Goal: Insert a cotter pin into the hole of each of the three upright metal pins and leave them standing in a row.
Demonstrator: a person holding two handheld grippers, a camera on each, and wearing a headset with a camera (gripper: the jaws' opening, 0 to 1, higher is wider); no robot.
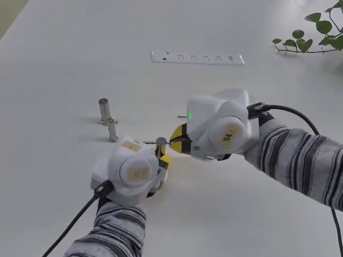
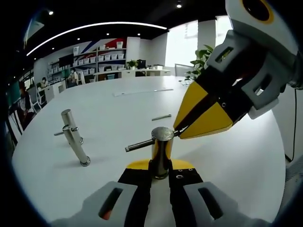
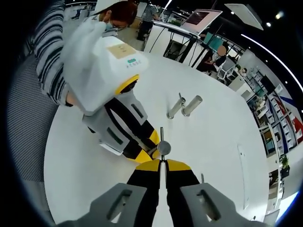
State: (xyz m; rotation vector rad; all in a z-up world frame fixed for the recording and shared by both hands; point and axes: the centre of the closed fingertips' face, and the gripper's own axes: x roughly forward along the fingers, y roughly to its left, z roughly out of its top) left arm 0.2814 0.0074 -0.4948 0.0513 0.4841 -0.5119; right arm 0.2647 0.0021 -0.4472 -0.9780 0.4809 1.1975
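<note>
Gripping the metal pin (image 2: 161,153) low on its shaft, the left tongs (image 2: 160,169) hold it upright on the bench (image 2: 118,109). The right tongs (image 3: 162,163) pinch a cotter pin (image 2: 140,145) that pokes through the pin's head on the side away from them. Two other pins (image 1: 104,110) stand beyond the left tongs, to their left. A spare cotter pin (image 2: 161,117) lies ahead.

shiny metal pins (image 1: 104,109), smooth matt wht table (image 1: 64,53)

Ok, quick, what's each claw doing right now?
Left claw: shut on the metal pin, holding it upright.
Right claw: shut on the cotter pin, which passes through that pin's hole.
</note>
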